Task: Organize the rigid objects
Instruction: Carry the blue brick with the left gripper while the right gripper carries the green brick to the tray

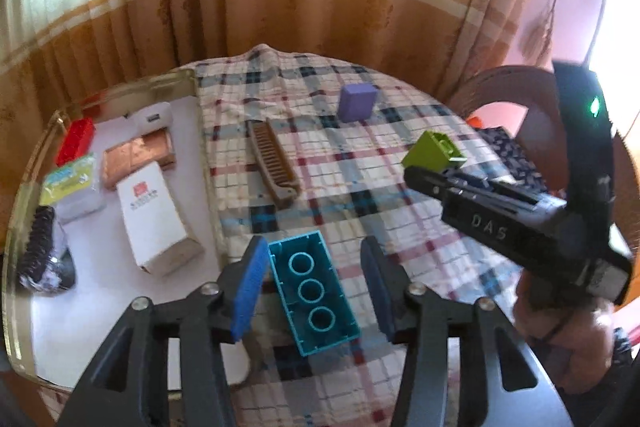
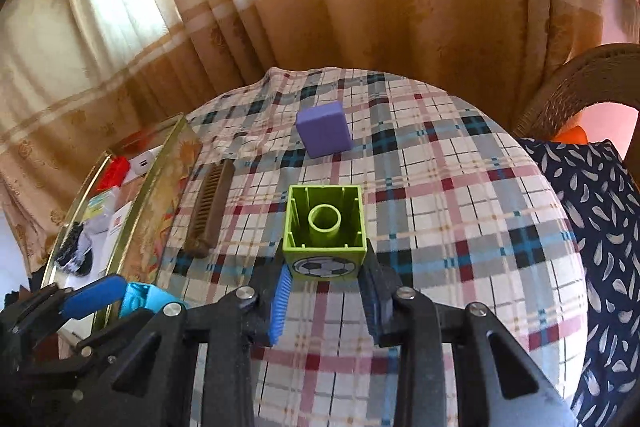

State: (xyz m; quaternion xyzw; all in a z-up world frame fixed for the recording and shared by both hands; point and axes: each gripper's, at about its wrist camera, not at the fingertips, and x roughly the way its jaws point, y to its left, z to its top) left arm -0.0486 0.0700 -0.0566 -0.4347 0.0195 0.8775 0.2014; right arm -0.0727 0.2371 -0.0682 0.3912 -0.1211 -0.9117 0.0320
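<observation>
A teal brick (image 1: 314,293), hollow side up, lies between the fingers of my left gripper (image 1: 316,291). The left pad touches it; the right pad stands apart, so the jaws are open around it. My right gripper (image 2: 326,291) is shut on a green brick (image 2: 325,231) with a football picture, held above the plaid cloth; it also shows in the left wrist view (image 1: 434,151). A purple block (image 2: 324,129) stands upright at the far side of the table. A brown comb (image 2: 210,211) lies left of centre.
A gold-rimmed tray (image 1: 24,227) at the left holds a red brick (image 1: 75,140), a white box (image 1: 158,217), a copper case (image 1: 138,159), a white charger (image 1: 154,117) and a dark hair clip (image 1: 38,247). A wicker chair (image 2: 580,87) with a patterned cushion (image 2: 600,227) stands right.
</observation>
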